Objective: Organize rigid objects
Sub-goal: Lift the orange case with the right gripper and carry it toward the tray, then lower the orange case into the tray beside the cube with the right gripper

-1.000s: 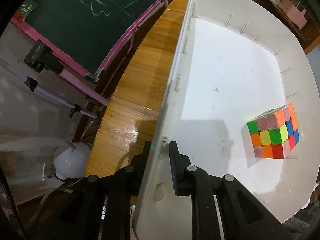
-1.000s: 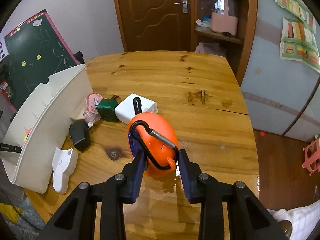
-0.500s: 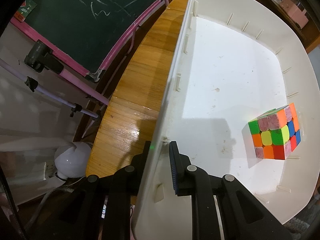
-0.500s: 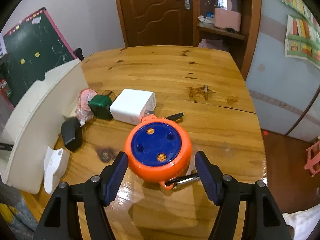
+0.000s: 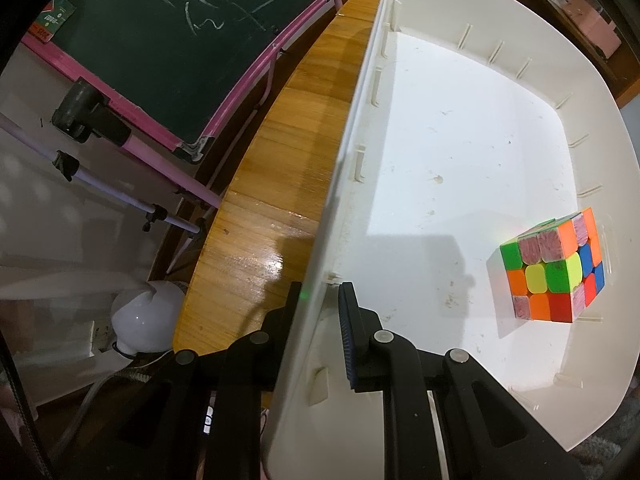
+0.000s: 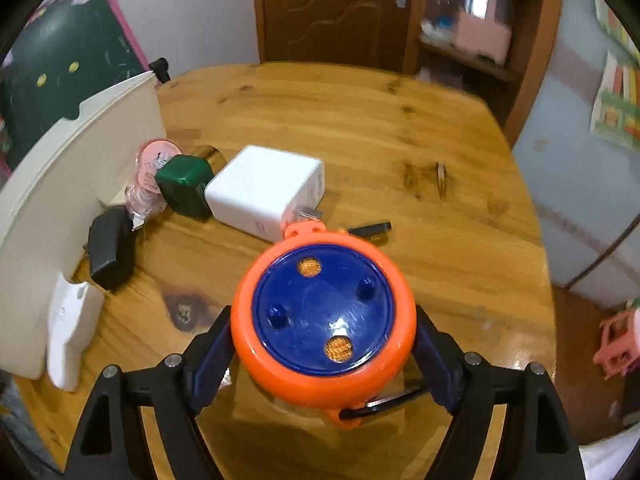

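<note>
Orange case [image 6: 324, 320] dropped flat, cube [image 5: 554, 270] in bin [image 5: 460, 140]

An orange case [image 6: 322, 320] with a blue face; a multicoloured cube [image 5: 554, 270] in a white bin [image 5: 460, 128]. At ten o'clock, a green box [image 6: 184, 184].

Left gripper [image 5: 320, 304]: matte black plastic arms w/ triangular cut-outs, silver round screw heads at the pivots. Fingers [image 5: 352, 340] are faced w/ ribbed dark-blue pads. A small green light glow is seen by the outer finger; a small white marking is seen low on the body.

Right gripper [image 6: 323, 354]: same black frame, triangular cut-outs, silver screws at each joint. Fingers [image 6: 208, 356] are lined w/ blue pads, black backing behind. No sleeve or hand is visible in either view.
</note>
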Action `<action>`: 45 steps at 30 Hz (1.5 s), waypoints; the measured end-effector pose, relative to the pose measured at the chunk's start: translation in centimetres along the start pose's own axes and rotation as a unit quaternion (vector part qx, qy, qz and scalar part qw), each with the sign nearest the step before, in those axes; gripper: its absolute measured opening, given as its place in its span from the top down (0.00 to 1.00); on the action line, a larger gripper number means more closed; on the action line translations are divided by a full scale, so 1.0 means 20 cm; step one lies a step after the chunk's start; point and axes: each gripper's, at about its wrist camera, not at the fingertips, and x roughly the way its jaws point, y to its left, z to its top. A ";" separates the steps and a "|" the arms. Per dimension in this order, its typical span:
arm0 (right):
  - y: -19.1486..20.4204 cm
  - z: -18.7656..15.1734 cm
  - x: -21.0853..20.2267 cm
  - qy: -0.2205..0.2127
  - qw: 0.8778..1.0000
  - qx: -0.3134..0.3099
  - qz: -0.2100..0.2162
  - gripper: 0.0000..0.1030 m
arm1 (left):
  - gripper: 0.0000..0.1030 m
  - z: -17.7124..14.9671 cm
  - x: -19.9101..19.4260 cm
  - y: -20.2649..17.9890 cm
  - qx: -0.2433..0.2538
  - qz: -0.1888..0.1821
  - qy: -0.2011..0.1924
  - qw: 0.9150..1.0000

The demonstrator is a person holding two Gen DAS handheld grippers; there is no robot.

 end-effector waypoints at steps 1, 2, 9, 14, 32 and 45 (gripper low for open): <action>-0.01 0.00 0.01 0.000 1.000 0.005 0.003 0.21 | 0.83 0.00 0.00 0.00 0.000 0.000 0.000 1.000; -0.01 0.00 0.01 -0.002 1.000 0.012 0.005 0.21 | 0.83 0.00 0.00 0.00 0.001 0.001 -0.001 1.000; 0.02 0.00 -0.13 -0.038 0.998 0.042 0.004 0.22 | 0.83 -0.01 0.00 0.01 -0.001 -0.003 -0.002 1.000; 0.10 0.04 -0.35 -0.083 0.996 0.038 0.006 0.22 | 0.83 -0.01 -0.01 0.03 -0.002 -0.011 -0.005 1.000; 0.72 0.36 -1.00 -0.178 0.982 -0.063 0.016 0.21 | 0.84 -0.04 -0.06 0.09 0.019 -0.072 -0.033 0.997; 1.18 0.51 -0.89 -0.138 0.981 -0.120 0.061 0.21 | 0.84 -0.04 -0.07 0.07 0.036 -0.081 -0.049 0.995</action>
